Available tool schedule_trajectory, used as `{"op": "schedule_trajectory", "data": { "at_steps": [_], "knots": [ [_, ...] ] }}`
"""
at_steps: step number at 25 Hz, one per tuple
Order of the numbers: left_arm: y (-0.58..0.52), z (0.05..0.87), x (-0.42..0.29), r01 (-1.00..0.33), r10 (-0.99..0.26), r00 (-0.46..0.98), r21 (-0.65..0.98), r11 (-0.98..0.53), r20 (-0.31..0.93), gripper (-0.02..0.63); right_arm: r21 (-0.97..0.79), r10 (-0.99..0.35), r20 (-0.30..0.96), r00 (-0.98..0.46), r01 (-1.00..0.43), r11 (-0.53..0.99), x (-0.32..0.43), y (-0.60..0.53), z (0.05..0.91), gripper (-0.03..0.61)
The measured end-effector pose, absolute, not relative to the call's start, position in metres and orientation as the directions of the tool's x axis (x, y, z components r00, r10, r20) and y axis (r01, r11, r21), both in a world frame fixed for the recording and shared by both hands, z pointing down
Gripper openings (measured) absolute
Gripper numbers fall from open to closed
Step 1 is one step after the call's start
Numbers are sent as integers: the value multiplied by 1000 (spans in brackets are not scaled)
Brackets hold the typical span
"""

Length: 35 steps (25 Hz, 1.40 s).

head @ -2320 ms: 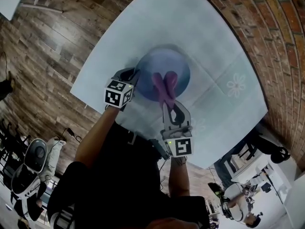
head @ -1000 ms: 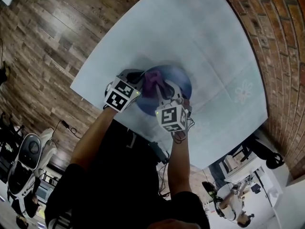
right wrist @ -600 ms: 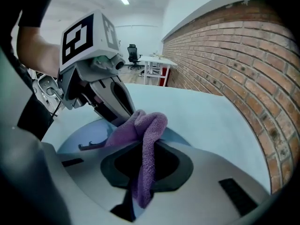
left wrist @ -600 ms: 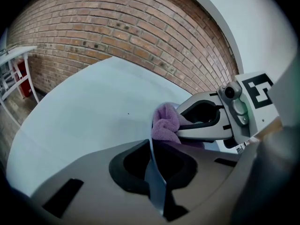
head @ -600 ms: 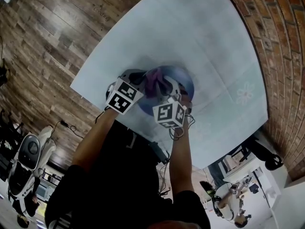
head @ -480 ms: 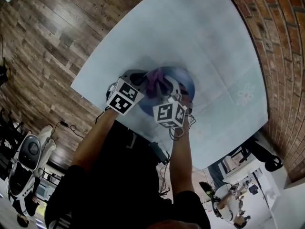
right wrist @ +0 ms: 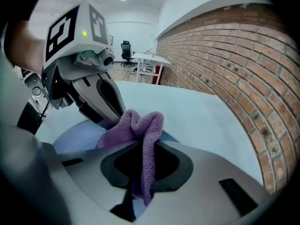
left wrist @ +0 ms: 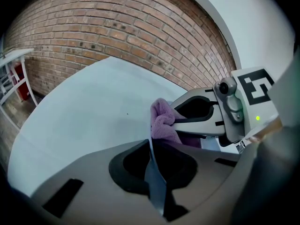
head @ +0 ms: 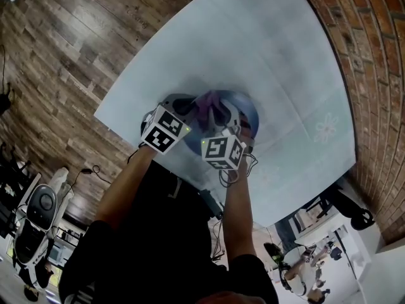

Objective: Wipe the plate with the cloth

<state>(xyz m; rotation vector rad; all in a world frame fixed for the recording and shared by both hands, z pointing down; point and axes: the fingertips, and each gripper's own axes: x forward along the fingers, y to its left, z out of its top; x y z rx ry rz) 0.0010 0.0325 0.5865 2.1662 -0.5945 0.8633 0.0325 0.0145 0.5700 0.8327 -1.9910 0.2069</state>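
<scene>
A blue plate [head: 248, 111] lies on the pale table [head: 266, 37]. My left gripper [head: 184, 106] is shut on the plate's left rim, which shows as a thin edge [left wrist: 154, 182] between its jaws. My right gripper [head: 221, 116] is shut on a purple cloth [head: 205, 109] and holds it down over the left part of the plate, close beside the left gripper. In the right gripper view the cloth [right wrist: 140, 125] bunches up out of the jaws above the plate [right wrist: 77, 137]. The left gripper view has the cloth [left wrist: 161, 123] just past the rim.
A brick wall [head: 373, 56] runs along the table's far right side, and a wooden floor [head: 57, 62] lies to the left. The table's near edge [head: 126, 138] is close under my hands. A flower print [head: 326, 128] marks the tablecloth right of the plate.
The right gripper has carried the cloth from the plate's near middle to its left part, next to the left gripper. Over the last half second it only rolled slightly; the left gripper stayed put.
</scene>
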Motion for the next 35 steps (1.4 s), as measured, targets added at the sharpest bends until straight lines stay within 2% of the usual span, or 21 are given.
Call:
{"op": "schedule_trajectory", "data": {
  "at_steps": [14,35],
  "knots": [
    [30,582,-2,-617,-153,685,456,-642,712,44,265,-539,813,-221,-684,680,61,0,569,67],
    [29,583,-5,-648,-183,676,456,-610,714,43,458,-579,815,10,-622,635,126,11,568,66]
  ]
}}
